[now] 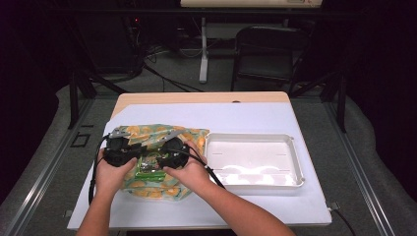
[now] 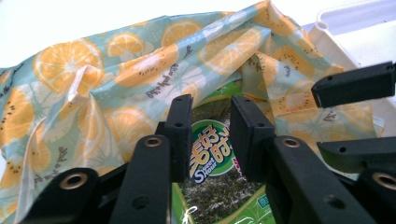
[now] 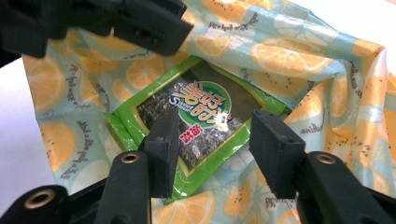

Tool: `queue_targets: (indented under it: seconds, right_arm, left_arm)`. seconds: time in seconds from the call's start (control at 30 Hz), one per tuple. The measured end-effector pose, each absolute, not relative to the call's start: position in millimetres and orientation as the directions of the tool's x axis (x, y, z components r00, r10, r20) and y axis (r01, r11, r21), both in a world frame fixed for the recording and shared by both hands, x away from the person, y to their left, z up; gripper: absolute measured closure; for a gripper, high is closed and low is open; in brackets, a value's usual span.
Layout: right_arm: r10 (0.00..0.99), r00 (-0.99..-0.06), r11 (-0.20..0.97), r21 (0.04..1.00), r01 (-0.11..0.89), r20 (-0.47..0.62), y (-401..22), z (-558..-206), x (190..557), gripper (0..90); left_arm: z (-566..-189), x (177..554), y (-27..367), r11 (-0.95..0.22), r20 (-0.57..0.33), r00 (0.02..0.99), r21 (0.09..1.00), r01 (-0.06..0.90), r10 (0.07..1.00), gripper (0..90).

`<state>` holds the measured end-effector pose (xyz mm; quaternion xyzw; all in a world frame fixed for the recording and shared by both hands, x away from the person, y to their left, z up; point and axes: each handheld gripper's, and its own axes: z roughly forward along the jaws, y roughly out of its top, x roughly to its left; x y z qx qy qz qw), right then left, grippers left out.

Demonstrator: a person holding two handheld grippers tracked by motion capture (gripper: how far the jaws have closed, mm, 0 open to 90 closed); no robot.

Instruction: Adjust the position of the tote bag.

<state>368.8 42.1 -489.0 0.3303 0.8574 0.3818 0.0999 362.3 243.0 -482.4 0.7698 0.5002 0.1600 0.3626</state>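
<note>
Item: fruit-print bag (image 1: 162,135), orange-slice pattern on pale blue, lying crumpled on the left half of the white table sheet (image 1: 255,118), mouth gaping toward the person. Left gripper (image 1: 119,150): jaws about half apart, astride the top of the seaweed snack packet (image 2: 210,154); whether the pads press it I cannot tell. Packet: green-bordered, dark contents, round logo; lies in the bag's mouth between both grippers, its long axis running from the person's side into the bag, printed face up, far end tucked under the fabric. Right gripper (image 1: 169,149): jaws spread wide, straddling the packet's near edge (image 3: 196,126) without pressing it. White tray (image 1: 295,162), just right of the bag, holds nothing. Risk, as judged: with neither jaw firmly set, the slick packet may slip deeper into the bag, or a closing jaw may pinch loose fabric along with it and drag the bag.
</note>
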Motion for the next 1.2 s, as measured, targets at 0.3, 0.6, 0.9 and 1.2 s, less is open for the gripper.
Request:
queue_targets:
  seconds: [0.3, 0.6, 0.9, 1.2]
  right_arm:
    - [0.667, -0.735, 0.485, 0.677, 0.553, 0.122, 41.9, -494.0, 378.2, 49.4]
    - [0.664, -0.738, 0.489, 0.677, 0.551, 0.121, 44.1, -497.1, 376.8, 55.6]
    - [0.678, -0.723, 0.480, 0.667, 0.570, 0.129, 45.1, -501.1, 379.6, 58.9]
    - [0.709, -0.682, 0.431, 0.655, 0.621, 0.180, 47.1, -507.2, 385.3, 62.5]
  left_arm:
    - [-486.9, 362.4, 243.0, -0.220, -0.123, 0.432, 0.719, 0.659, 0.893, 58.2]
    - [-495.1, 364.2, 252.5, -0.171, -0.181, 0.408, 0.705, 0.689, 0.895, 55.7]
    - [-497.2, 364.1, 256.4, -0.180, -0.159, 0.392, 0.692, 0.699, 0.906, 58.7]
    - [-502.0, 365.0, 258.8, -0.170, -0.177, 0.377, 0.668, 0.724, 0.909, 59.7]
